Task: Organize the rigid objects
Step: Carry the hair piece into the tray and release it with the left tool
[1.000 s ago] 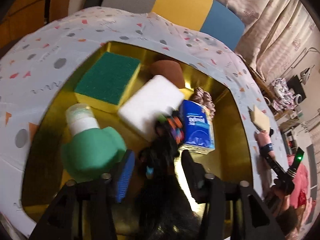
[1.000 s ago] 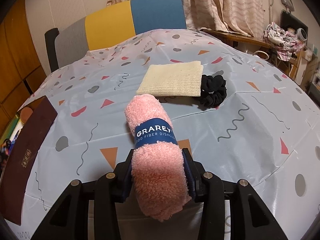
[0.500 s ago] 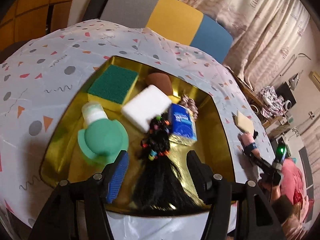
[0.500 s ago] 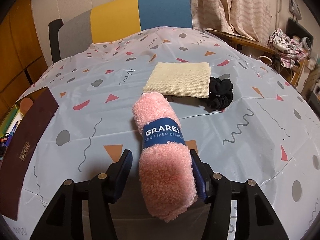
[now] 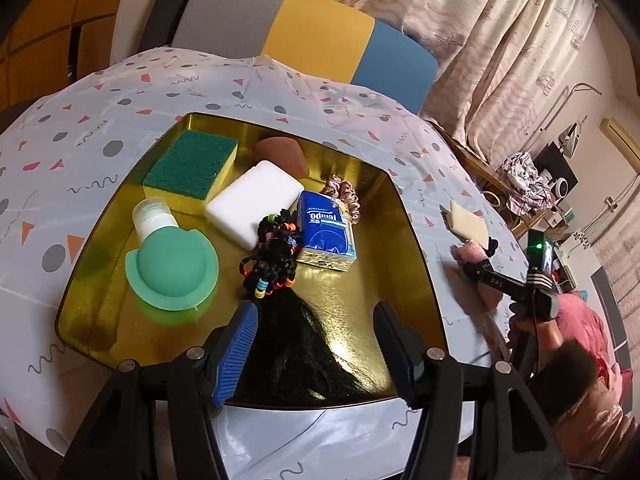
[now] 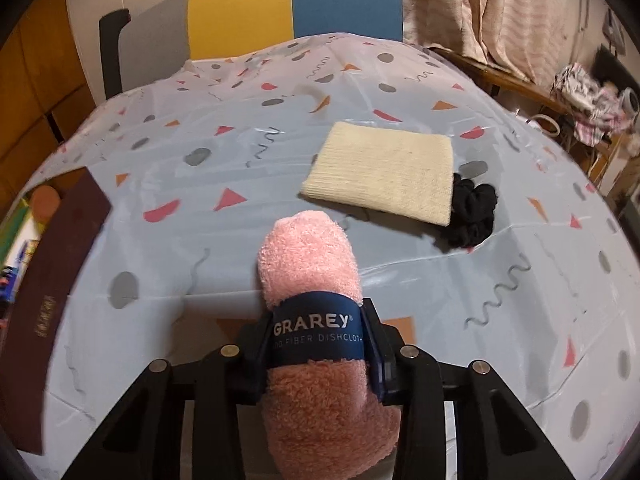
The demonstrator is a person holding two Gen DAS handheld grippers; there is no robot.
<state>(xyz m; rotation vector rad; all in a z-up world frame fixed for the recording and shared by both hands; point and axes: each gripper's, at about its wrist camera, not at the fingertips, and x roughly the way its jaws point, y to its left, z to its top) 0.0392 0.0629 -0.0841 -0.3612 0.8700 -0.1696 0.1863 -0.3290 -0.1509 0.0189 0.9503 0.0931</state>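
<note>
A gold tray [image 5: 400, 216] holds a green sponge [image 5: 192, 164], a white sponge [image 5: 256, 200], a brown sponge [image 5: 282, 154], a blue tissue pack [image 5: 326, 232], a pink scrunchie [image 5: 344, 196], a green bottle [image 5: 172, 264] and a black hair piece [image 5: 296, 332] with coloured bands. My left gripper [image 5: 316, 316] hovers open over the hair, not touching it. A pink rolled dishcloth [image 6: 308, 256] with a blue band lies between the fingers of my right gripper [image 6: 318, 320]. Its jaws are closing and both pads press on the band. The roll [image 5: 470, 250] also shows to the tray's right.
A cream folded cloth [image 6: 384, 172] and a black scrunchie [image 6: 474, 212] lie on the patterned tablecloth beyond the roll. The tray's brown outer wall [image 6: 52, 292] is at the left edge. A grey, yellow and blue chair [image 5: 320, 28] stands behind the table. A person's arm [image 5: 560, 360] is at right.
The left gripper pulled back and up from the tray with its jaws wider, leaving the hair piece lying there. The right gripper's jaws loosened, then closed on the pink roll's band.
</note>
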